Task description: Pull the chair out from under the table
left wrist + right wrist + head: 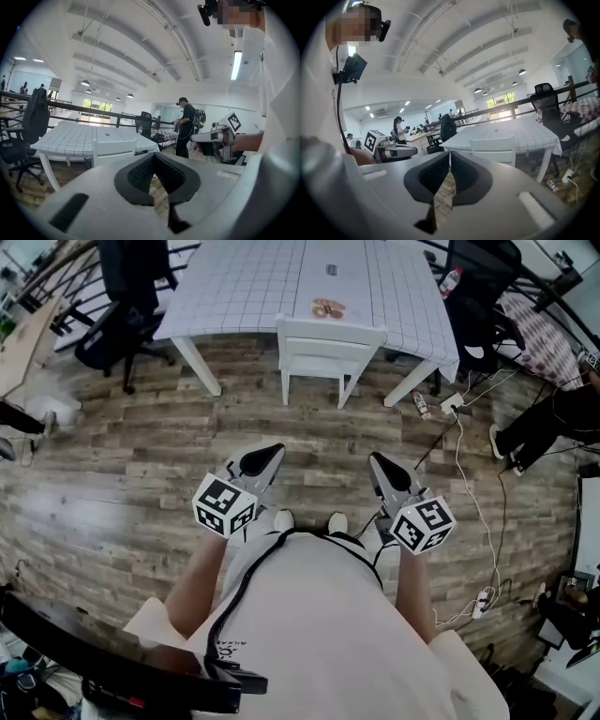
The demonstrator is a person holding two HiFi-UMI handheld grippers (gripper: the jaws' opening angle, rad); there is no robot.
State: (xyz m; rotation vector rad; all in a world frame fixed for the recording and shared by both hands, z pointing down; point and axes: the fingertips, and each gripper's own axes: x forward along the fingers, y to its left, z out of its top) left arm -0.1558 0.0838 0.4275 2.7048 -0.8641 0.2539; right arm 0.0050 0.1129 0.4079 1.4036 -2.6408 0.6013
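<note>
A white chair (328, 345) stands tucked under the near edge of a white table (244, 287) covered in a grid cloth. Both grippers hover over the wood floor well short of the chair. My left gripper (268, 457) is shut and holds nothing, and so is my right gripper (379, 463). In the left gripper view the chair (114, 151) and table (75, 137) lie ahead and to the left of the shut jaws of the left gripper (153, 164). The right gripper view shows the chair (494, 147) to the right of the shut right gripper (450, 163).
Black office chairs stand at the table's left (122, 320) and right (480, 292). Cables, a power strip (451, 401) and a bottle (421, 406) lie on the floor by the right table leg. A person (553, 418) sits at the right edge. A small round object (328, 307) rests on the table.
</note>
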